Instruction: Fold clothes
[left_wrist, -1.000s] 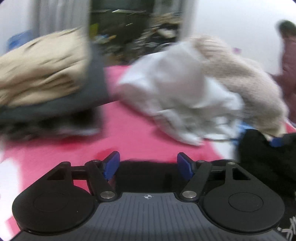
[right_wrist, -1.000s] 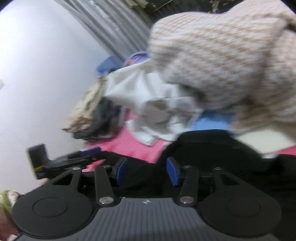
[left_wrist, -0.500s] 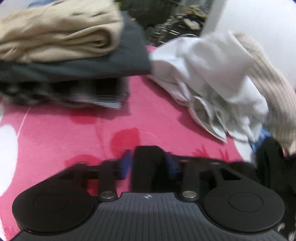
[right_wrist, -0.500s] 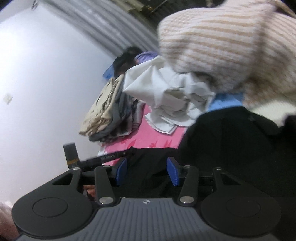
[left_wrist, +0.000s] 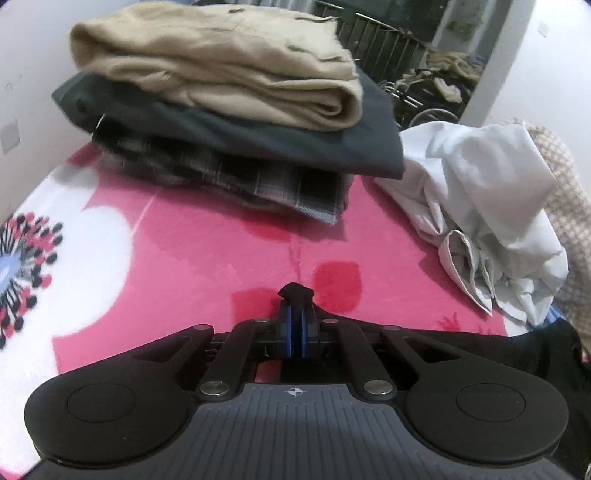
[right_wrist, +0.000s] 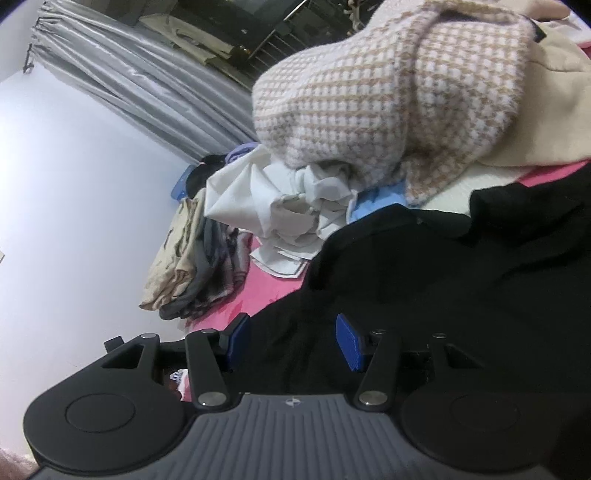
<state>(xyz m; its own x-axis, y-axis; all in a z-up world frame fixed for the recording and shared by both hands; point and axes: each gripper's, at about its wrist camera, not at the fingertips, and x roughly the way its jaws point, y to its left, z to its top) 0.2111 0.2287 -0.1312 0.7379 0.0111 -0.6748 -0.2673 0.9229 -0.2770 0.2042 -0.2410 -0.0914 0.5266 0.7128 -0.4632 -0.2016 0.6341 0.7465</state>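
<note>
Surface: a pink blanket with a white flower print at 9 o'clock is seen in the left wrist view; white walls and a grey curtain are seen behind.
Stack: three folded items are piled at 12 o'clock in the left view, a tan one on top, a dark grey one under it, a plaid one at the bottom. The same stack appears at 9 o'clock in the right view.
Unfolded heap: a crumpled white shirt lies at 3 o'clock in the left view, just beside the stack; a checked knit rests on top of it at 1 o'clock in the right view, with a scrap of blue cloth beneath.
Black garment: it is spread on the blanket below the heap, filling 3 to 5 o'clock of the right view; its edge runs to the left gripper.
Left gripper: its jaws have just been closing and are now pinched together on a small fold of the black garment, which pokes out past the pads.
Right gripper: its jaws are held apart; black garment lies between and beyond them, and no pressing of the pads on it is seen.
</note>
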